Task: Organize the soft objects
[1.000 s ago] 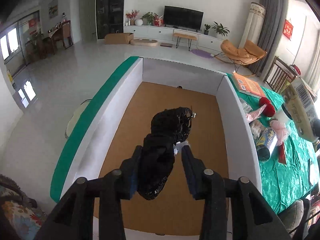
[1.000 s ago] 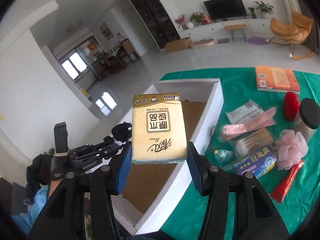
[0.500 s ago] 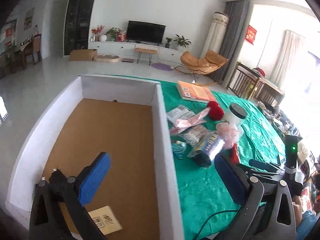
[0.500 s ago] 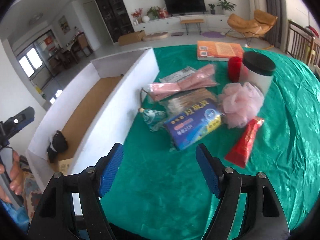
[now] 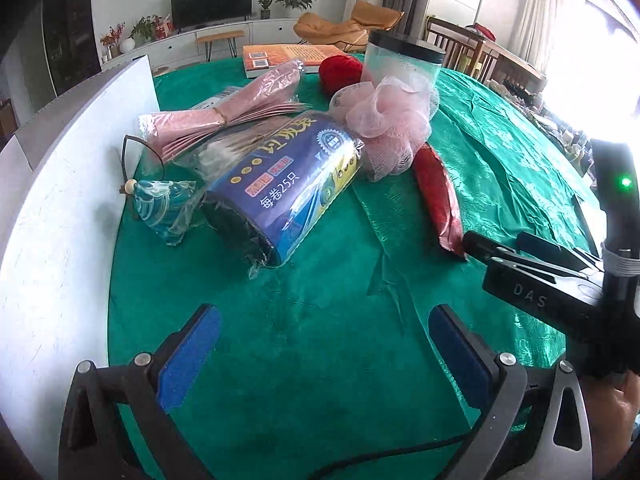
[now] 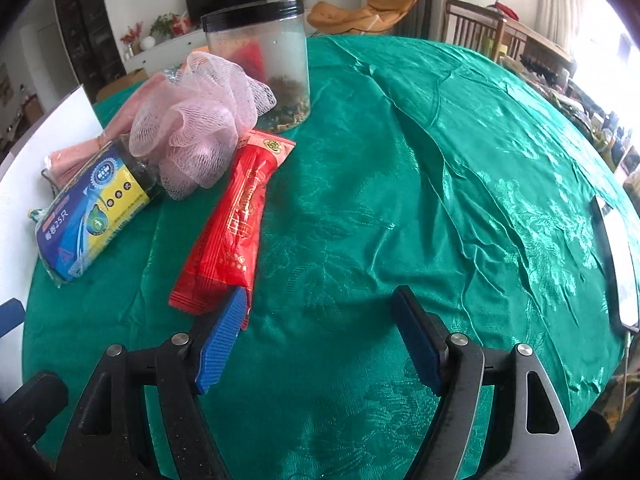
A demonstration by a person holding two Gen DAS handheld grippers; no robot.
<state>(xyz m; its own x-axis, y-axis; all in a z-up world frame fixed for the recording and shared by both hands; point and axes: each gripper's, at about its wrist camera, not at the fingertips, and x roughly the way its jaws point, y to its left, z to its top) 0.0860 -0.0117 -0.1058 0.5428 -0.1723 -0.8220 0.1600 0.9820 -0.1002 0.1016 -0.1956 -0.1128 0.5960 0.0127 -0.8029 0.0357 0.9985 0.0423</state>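
Both drops done: left claw and right claw now wide, empty, over table; red packet next.

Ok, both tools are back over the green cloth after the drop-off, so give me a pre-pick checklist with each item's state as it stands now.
1. Left gripper empty, its jaws just opened wide: ok.
2. Right gripper empty, its jaws just opened, only cloth between them: ok.
3. Red packet within the right gripper's line: not ok; it lies left of the gap, its near end by the left pad.
4. Blue roll pack ahead of the left gripper, lying free on the green cloth: ok.
5. Pink mesh puff free to lift: cannot tell; it leans on the roll pack and the black-lidded jar.
6. White box wall clear of the left jaws: ok.
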